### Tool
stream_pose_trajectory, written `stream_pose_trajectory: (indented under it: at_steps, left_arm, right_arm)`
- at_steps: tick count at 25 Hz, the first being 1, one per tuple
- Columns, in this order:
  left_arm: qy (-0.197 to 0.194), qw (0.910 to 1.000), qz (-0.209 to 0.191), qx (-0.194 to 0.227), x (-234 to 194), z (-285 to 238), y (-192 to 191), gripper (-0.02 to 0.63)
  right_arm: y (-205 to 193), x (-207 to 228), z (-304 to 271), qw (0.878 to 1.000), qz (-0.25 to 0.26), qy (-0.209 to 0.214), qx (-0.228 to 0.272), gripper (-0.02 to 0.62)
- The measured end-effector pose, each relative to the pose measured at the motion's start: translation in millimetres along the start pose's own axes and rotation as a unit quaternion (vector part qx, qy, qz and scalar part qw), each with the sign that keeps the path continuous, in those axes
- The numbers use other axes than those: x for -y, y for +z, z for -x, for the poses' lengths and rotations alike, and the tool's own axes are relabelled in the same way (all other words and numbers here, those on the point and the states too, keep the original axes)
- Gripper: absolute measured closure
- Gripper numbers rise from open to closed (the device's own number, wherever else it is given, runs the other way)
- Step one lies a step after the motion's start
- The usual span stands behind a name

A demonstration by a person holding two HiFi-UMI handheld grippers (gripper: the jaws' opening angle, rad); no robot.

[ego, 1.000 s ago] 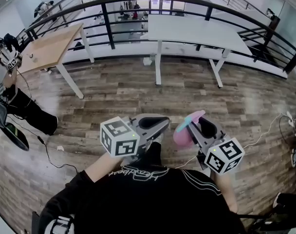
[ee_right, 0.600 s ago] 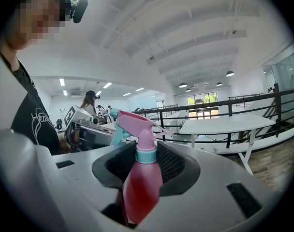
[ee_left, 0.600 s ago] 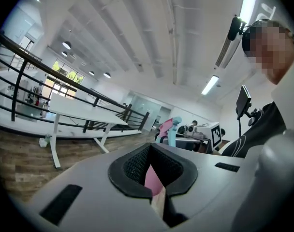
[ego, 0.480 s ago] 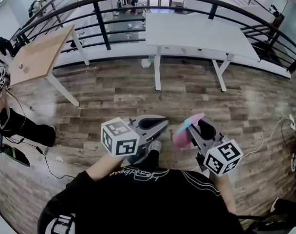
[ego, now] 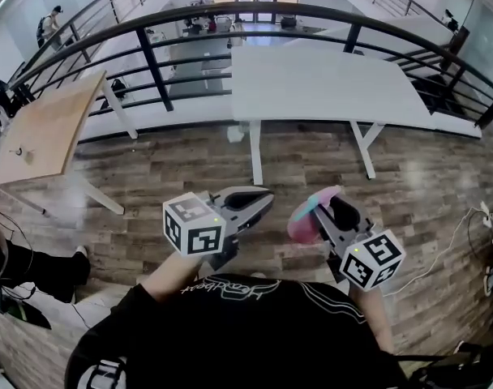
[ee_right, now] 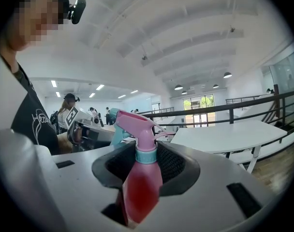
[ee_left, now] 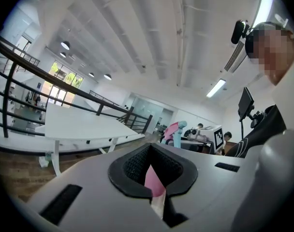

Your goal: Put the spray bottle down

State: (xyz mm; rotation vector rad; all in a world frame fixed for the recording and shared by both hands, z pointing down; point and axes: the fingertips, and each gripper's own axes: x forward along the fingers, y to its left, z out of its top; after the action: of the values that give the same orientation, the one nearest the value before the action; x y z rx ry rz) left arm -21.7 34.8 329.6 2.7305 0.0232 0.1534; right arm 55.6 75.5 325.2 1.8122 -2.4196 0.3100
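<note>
Standing on a brown wood-plank floor [ego: 190, 160] before a long white table [ego: 327, 79], the person holds both tools at the torso. The right gripper [ego: 334, 204] is clamped on the pink plastic spray bottle with a teal collar [ee_right: 139, 178], carried in the air. The left gripper [ego: 250, 199] is pressed together on a thin pink strip [ee_left: 154, 182]; its material is indeterminable.

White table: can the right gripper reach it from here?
Probably not: the right gripper, holding the spray bottle, hangs near the person's body, with wooden floor between it and the white table.
</note>
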Motion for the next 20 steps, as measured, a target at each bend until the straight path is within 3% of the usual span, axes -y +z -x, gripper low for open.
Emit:
stream_pose_trajectory:
  at_steps: [11, 20]
  left_arm:
    - [0.004, 0.9999, -0.015, 0.001, -61.1, -23.9, 43.1, 0.598]
    - [-0.001, 0.9999, -0.012, -0.006, -74.8, -48.7, 53.6, 0.598]
  right_arm:
    - [26.7, 37.4, -64.4, 1.000, 0.006, 0.017, -0.003, 0.456]
    - [35.8, 60.0, -86.2, 0.999, 0.013, 0.040, 0.003, 0.456]
